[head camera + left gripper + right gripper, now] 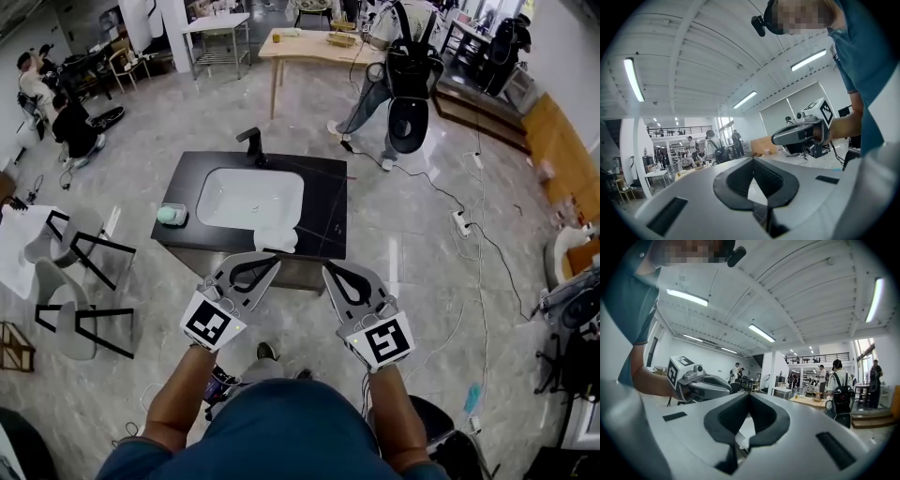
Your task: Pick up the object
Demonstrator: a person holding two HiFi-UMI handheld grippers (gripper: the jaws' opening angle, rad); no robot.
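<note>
A black counter (323, 211) with a white sink basin (248, 197) stands in front of me in the head view. A crumpled white cloth (277, 239) lies on its near edge. At the counter's left end rests a pale green object in a small dish (171, 215). My left gripper (272, 262) is held up just short of the counter's near side, jaws shut and empty. Beside it my right gripper (327, 272) is shut and empty too. Both point slightly upward, so the gripper views show mostly ceiling. The left gripper view catches the right gripper (801, 136) alongside.
A black faucet (253, 145) rises at the counter's far edge. Two grey chairs (80, 246) stand to the left. A cable (478, 234) and power strip (461, 223) lie on the floor at right. A person with a backpack (405, 70) stands beyond by a wooden table (309, 47).
</note>
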